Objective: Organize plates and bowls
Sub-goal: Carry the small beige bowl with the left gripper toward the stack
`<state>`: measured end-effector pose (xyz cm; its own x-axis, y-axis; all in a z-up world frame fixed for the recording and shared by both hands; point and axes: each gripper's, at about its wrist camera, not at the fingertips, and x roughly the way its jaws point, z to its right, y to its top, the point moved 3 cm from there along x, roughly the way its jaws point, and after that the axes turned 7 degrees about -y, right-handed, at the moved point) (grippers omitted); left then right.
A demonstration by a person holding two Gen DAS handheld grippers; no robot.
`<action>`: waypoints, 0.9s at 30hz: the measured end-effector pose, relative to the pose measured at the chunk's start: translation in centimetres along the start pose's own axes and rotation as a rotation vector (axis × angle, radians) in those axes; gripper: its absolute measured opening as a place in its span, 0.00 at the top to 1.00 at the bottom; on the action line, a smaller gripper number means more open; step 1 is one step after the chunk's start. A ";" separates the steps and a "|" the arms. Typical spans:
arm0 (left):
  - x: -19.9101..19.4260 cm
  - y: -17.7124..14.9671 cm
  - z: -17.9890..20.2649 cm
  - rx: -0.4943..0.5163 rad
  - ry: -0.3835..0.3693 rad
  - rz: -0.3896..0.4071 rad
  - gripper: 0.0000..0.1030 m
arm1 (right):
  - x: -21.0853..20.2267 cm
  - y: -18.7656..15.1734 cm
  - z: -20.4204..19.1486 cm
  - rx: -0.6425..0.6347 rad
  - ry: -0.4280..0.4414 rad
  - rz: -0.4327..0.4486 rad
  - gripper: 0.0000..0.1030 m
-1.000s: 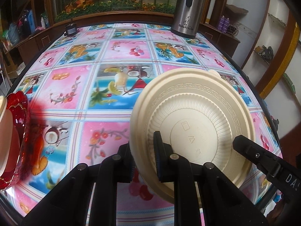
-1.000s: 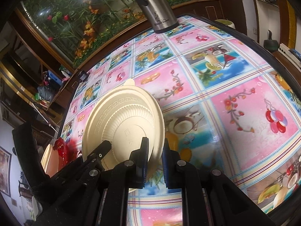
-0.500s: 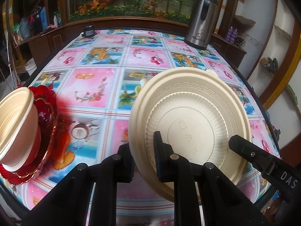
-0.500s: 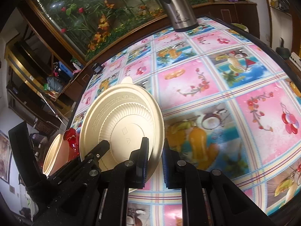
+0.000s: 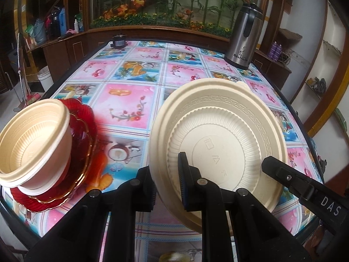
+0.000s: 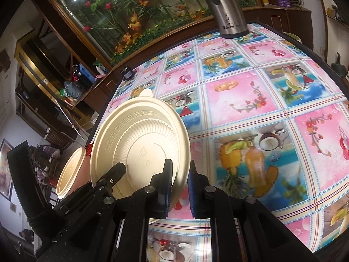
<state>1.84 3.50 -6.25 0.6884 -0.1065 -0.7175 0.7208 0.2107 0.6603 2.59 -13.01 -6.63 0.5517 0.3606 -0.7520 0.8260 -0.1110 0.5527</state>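
Note:
A cream plate [image 5: 218,128] with a ribbed well and key-pattern rim is held tilted above the table. My left gripper [image 5: 166,174] is shut on its near rim. My right gripper [image 6: 178,179] is shut on the same plate [image 6: 135,144] at its right edge. A cream bowl [image 5: 32,139] sits tilted on stacked red glass plates [image 5: 85,131] at the table's left front corner. The bowl [image 6: 69,170] shows behind the plate in the right wrist view.
The table [image 5: 135,100] has a pink and blue fruit-print cloth. A steel thermos jug [image 5: 244,37] stands at the far right; it also shows in the right wrist view [image 6: 226,6]. A small dark object [image 5: 118,41] sits at the far edge. A planter ledge runs behind.
Both grippers, still holding the cream plate, have pulled back and swung left. The bowl on the red plates has come fully into the left wrist view.

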 end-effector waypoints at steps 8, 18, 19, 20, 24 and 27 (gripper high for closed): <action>-0.8 0.1 -1.5 -0.018 0.017 0.022 0.86 | 0.1 -0.1 -1.8 -0.048 0.006 0.006 0.87; -1.7 0.0 -3.6 -0.056 0.043 0.044 0.85 | 0.2 0.0 -4.5 -0.118 0.023 0.019 0.87; -1.8 0.0 -3.7 -0.057 0.047 0.048 0.85 | 0.2 -0.1 -4.7 -0.125 0.025 0.018 0.87; -2.0 0.0 -3.9 -0.058 0.049 0.051 0.85 | 0.2 -0.1 -4.9 -0.128 0.028 0.018 0.87; -2.4 0.1 -4.5 -0.068 0.054 0.061 0.85 | 0.3 -0.1 -5.6 -0.141 0.036 0.018 0.87; -2.8 0.3 -4.7 -0.072 0.056 0.071 0.85 | 0.1 -0.1 -6.1 -0.151 0.038 0.023 0.87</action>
<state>-0.25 8.45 -5.12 0.7301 -0.0350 -0.6824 0.6616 0.2856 0.6933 1.85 -7.30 -4.61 0.5628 0.3952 -0.7261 0.7849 0.0200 0.6193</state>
